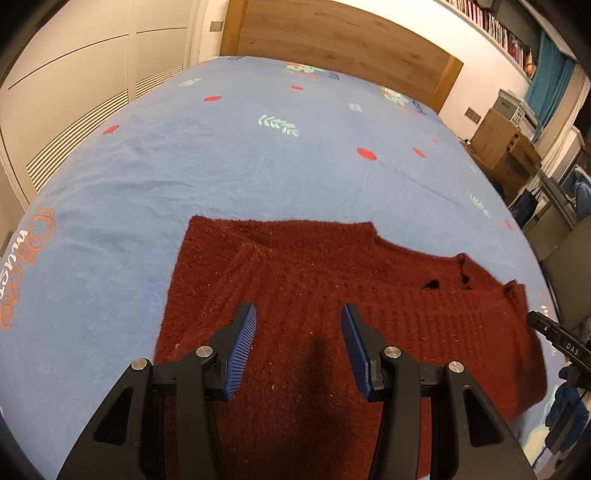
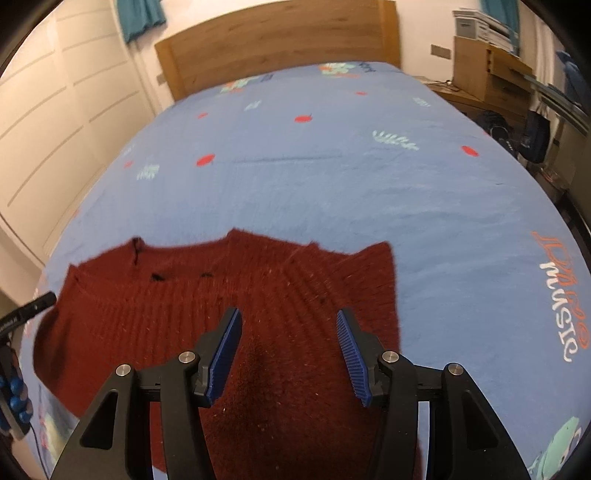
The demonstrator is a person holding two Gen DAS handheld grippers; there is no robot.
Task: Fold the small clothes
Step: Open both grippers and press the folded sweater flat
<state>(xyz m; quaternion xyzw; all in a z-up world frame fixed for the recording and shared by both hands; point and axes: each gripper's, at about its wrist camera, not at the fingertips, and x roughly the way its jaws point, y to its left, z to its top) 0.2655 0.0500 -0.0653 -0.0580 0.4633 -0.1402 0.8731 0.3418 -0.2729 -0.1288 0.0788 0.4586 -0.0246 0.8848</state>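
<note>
The dark red knit sweater [image 1: 314, 295] lies spread near the bed's [image 1: 258, 147] foot edge: soft, limp, fuzzy, probably best pinched at hem corners. Left tongs [image 1: 299, 345] and right tongs [image 2: 288, 354] hover spread, empty.

Counted 1 dark red knit sweater [image 1: 314, 295], spread flat on 1 blue bedspread [image 1: 221, 166]. 2 grippers total: left gripper [image 1: 299, 314] and right gripper [image 2: 288, 319], 2 blue ribbed pads each, so 4 pads; nothing between either pair. 1 wooden headboard [image 2: 277, 40]. Red spots on the bedspread: 5 clearly seen from the left wrist, a couple more too faint at the edge to count. 3 small dark holes or marks [image 1: 430, 284] in the knit near the collar. Orange lettering print [image 2: 565, 295]: 1 per view. Books on the wall shelf [image 1: 495, 26]: too many and too blurred to count.
</note>
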